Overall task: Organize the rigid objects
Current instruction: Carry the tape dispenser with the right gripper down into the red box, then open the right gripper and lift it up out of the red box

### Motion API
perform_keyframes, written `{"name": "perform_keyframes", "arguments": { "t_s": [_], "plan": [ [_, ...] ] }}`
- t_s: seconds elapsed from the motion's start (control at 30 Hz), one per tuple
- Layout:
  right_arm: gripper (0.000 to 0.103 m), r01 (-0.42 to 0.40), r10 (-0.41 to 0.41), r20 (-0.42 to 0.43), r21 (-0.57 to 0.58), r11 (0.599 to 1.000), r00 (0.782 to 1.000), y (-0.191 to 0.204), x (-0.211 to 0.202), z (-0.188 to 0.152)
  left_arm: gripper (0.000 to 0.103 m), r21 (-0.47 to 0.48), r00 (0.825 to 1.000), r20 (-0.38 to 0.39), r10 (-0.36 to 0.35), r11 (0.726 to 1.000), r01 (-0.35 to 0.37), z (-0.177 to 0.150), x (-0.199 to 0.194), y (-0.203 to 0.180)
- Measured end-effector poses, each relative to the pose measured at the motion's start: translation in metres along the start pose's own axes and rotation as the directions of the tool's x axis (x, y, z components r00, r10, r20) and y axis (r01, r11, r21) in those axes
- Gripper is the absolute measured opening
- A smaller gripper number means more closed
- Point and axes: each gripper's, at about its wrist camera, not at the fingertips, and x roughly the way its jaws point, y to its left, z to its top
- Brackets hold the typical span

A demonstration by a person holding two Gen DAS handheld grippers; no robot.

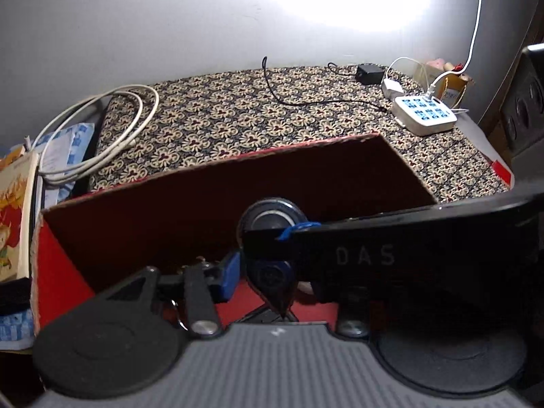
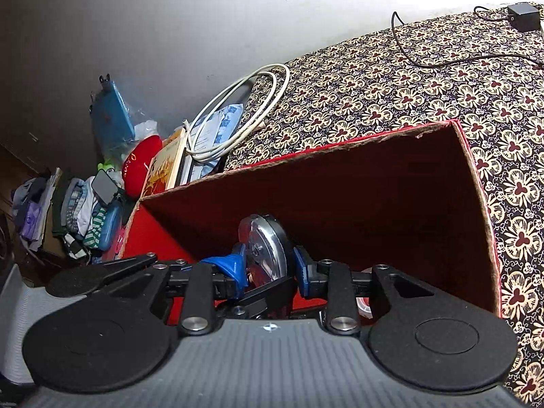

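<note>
Bed: a patterned cover (image 1: 238, 119) fills the background of both views, with a white coiled cable (image 1: 102, 129) at one edge, a thin black cord (image 1: 306, 102) across the middle, and a white multi-socket charger (image 1: 425, 114) near the far side.

Box: a red cardboard box (image 2: 374, 183), open-topped with a dark inside, sits on the cover directly ahead of both grippers; a book (image 1: 17, 217) stands just beside 1 end.

Right gripper: the right gripper (image 2: 268, 261) has its 2 blue pads on either face of a round disc-shaped object (image 2: 261, 244), clear on 1 face with a dark rim, held on edge above the box mouth. The jaws are nearly together and gripping it.

Left gripper: only 1 blue pad of the left gripper (image 1: 258, 272) shows clearly in the left wrist view; the other side is hidden behind the right gripper's black body, which crosses the frame. A dark teardrop-shaped item (image 1: 275, 278) lies between the fingers, but I cannot tell whether the jaws press on it.

Step in hand: by my reading, both hands are carrying small rigid items to the box, and the disc is already over the opening.

Next move: probably lowering the disc past the rim, then parting the right jaws so it drops flat inside rather than rolling; the crossed grippers need to separate first.
</note>
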Motion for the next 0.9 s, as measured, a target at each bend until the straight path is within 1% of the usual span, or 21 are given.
{"name": "perform_keyframes", "arguments": {
  "t_s": [0.1,0.2,0.33,0.43,0.53,0.67,0.77,0.9],
  "plan": [
    [0.013,0.021,-0.021,0.009,-0.012,1.000,1.000,0.001,0.002,0.001,0.039,-0.011,0.999,-0.013,0.031,0.999,-0.031,0.002,0.009,0.004],
    [0.013,0.068,-0.065,0.049,-0.056,0.996,0.997,0.006,0.002,-0.001,0.039,-0.037,0.998,-0.033,0.046,0.998,-0.047,0.003,0.015,0.009],
    [0.013,0.122,-0.112,0.100,-0.100,0.988,0.989,0.011,0.002,-0.003,0.036,-0.021,0.995,-0.037,0.095,0.995,-0.096,0.003,0.018,0.004],
    [0.013,0.129,-0.116,0.134,-0.093,0.987,0.984,0.007,-0.001,-0.003,0.036,-0.013,0.989,-0.052,0.139,0.990,-0.140,0.003,0.021,0.001],
    [0.014,0.147,-0.133,0.158,-0.079,0.986,0.978,0.006,-0.002,-0.002,0.036,-0.021,0.986,-0.058,0.158,0.987,-0.160,0.003,0.022,0.001],
    [0.014,0.166,-0.146,0.194,-0.091,0.982,0.970,0.009,-0.005,-0.005,0.036,-0.009,0.980,-0.056,0.191,0.981,-0.192,0.002,0.024,-0.001],
    [0.014,0.175,-0.150,0.214,-0.099,0.980,0.965,0.011,-0.006,-0.006,0.036,-0.008,0.977,-0.061,0.205,0.979,-0.205,0.003,0.025,-0.001],
    [0.014,0.188,-0.166,0.224,-0.078,0.979,0.960,0.009,-0.007,-0.007,0.036,-0.015,0.975,-0.063,0.211,0.977,-0.213,0.003,0.025,0.000]
  ]
}}
